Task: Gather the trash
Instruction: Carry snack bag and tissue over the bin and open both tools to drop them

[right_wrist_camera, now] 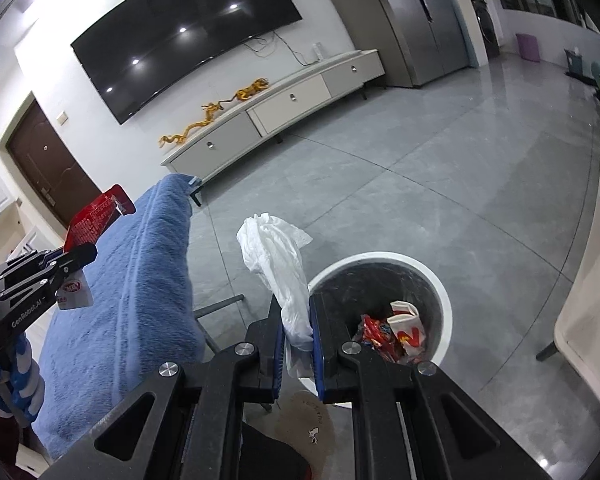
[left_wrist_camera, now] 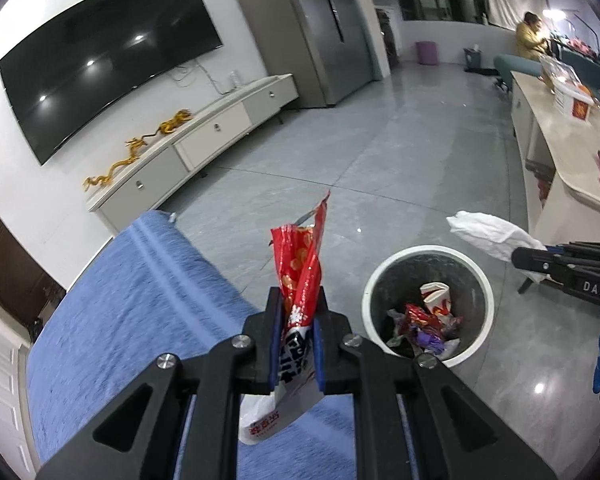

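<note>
My left gripper (left_wrist_camera: 298, 312) is shut on a red and white snack wrapper (left_wrist_camera: 304, 256) that sticks up between its blue pads, over the blue cushion's edge and left of the bin. The right gripper (right_wrist_camera: 296, 320) is shut on a crumpled white tissue (right_wrist_camera: 274, 252), close to the near left rim of the white trash bin (right_wrist_camera: 440, 280). The trash bin (left_wrist_camera: 380, 276) stands on the grey floor and holds a paper cup (left_wrist_camera: 436, 298) and several wrappers. In the left wrist view the right gripper (left_wrist_camera: 518, 256) with the tissue (left_wrist_camera: 488, 234) hangs at the bin's upper right. The left gripper (right_wrist_camera: 88, 252) with the wrapper (right_wrist_camera: 96, 216) shows in the right wrist view.
A blue plush cushion (left_wrist_camera: 140, 312) lies to the left of the bin. A beige table (left_wrist_camera: 572, 152) with boxes runs along the right. A TV (left_wrist_camera: 108, 52) hangs above a low white cabinet (left_wrist_camera: 204, 140). A person (left_wrist_camera: 530, 38) sits far back right.
</note>
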The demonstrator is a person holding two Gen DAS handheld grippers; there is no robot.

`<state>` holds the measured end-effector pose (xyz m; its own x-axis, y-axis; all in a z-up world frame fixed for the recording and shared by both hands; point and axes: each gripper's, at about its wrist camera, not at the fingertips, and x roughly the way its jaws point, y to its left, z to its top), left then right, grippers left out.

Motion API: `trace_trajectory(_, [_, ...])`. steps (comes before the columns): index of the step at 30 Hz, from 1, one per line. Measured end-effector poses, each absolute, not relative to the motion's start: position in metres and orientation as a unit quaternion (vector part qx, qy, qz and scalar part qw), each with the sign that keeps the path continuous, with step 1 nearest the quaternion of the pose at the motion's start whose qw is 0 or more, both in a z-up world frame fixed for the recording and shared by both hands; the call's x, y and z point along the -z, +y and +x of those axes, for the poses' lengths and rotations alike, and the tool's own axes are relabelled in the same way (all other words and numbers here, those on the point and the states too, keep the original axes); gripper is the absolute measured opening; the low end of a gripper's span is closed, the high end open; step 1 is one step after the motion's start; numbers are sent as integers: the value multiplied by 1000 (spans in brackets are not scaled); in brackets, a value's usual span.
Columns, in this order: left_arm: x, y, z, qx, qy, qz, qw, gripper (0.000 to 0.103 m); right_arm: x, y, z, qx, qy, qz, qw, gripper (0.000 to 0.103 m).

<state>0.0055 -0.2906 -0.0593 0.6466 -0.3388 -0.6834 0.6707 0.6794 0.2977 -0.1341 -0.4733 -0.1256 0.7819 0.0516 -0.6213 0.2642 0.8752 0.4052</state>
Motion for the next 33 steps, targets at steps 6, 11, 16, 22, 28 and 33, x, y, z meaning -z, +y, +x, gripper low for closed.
trace_trajectory(6, [72,-315,4,307,312,290,851,13,139,-490,-138,70,334,257,904,11])
trace_trajectory(11, [85,-335,4,320,320,303,839,15,155,-502,-138,83,346,271,894,12])
trace_trajectory(16, [98,-353,8,333,341,306,824,15,168,-508,-138,92,358,282,885,12])
trace_trajectory(22, [118,-370,18,347,378,303,803,16,181,-510,-132,97,374,285,877,12])
trace_trajectory(28, [137,-386,29,348,408,306,787,17,195,-511,-123,103,391,284,869,12])
trace_trajectory(33, [150,-404,39,348,433,303,774,17,206,-511,-109,107,405,280,864,12])
